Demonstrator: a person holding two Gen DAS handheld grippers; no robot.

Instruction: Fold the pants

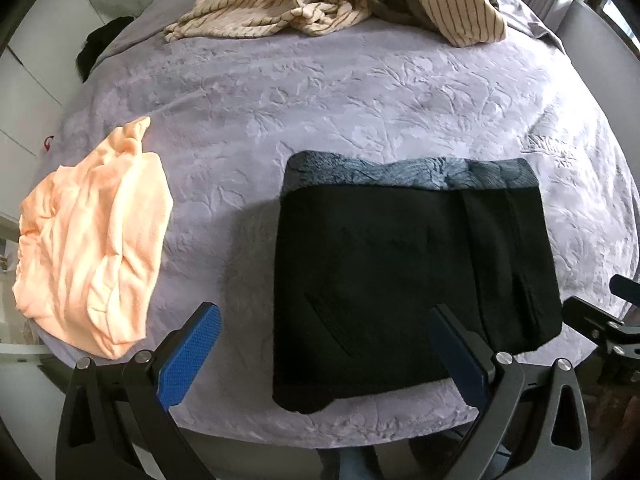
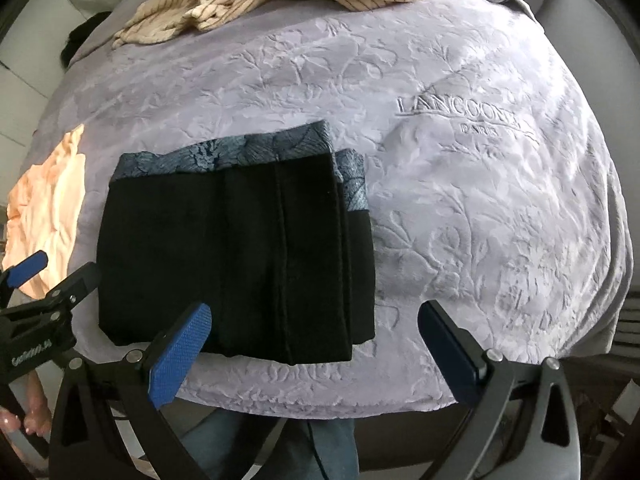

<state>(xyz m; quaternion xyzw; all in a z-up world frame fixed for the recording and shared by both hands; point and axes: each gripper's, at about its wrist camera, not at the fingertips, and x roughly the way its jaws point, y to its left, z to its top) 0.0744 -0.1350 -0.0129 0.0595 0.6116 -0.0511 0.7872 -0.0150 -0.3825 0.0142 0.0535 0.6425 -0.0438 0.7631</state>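
Observation:
Black pants [image 1: 400,272] lie folded into a squarish packet on the lilac bedspread, a blue leaf-print band along their far edge. In the right wrist view the same pants [image 2: 240,260] sit left of centre. My left gripper [image 1: 324,324] hangs above the packet's near left part, jaws wide open, nothing between the blue pads. My right gripper [image 2: 316,322] is open too, over the packet's near right corner, holding nothing. The right gripper's frame [image 1: 600,320] shows at the edge of the left wrist view, and the left gripper's frame [image 2: 44,292] at the left of the right wrist view.
A crumpled peach garment [image 1: 92,248] lies left of the pants near the bed's edge. Striped cream clothes [image 1: 320,4] are heaped at the far side. The embossed bedspread [image 2: 480,200] stretches to the right. A person's legs in jeans [image 2: 280,448] stand at the near edge.

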